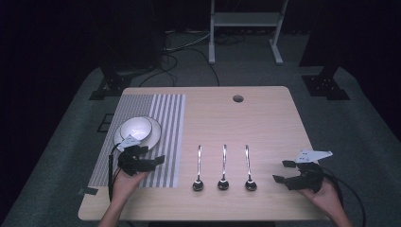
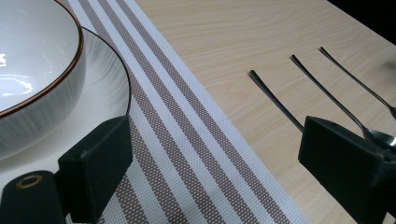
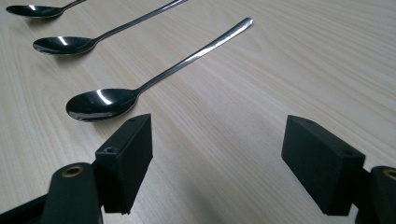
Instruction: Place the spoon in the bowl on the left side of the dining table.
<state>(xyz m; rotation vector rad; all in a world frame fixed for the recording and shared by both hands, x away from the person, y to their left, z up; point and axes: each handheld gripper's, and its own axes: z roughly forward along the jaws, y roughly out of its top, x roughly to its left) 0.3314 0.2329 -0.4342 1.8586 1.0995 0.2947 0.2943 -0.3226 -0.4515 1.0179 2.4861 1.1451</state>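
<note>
I hold right tool (image 1: 282, 171) released near surface's right edge; nearest spoon (image 1: 248, 173) just left, handle pointing to far edge; left tool (image 1: 152, 154) released.

Left gripper (image 1: 150, 157), right gripper (image 1: 282, 171): fingers spread, nothing held.

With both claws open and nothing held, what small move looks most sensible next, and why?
Probably ease the right claw forward toward the nearest spoon. Its jaws are open and empty, and that spoon lies just ahead of them, flat on the table and apart from the other two. The left claw hovers open beside the bowl on its plate, farther from the spoons.
</note>
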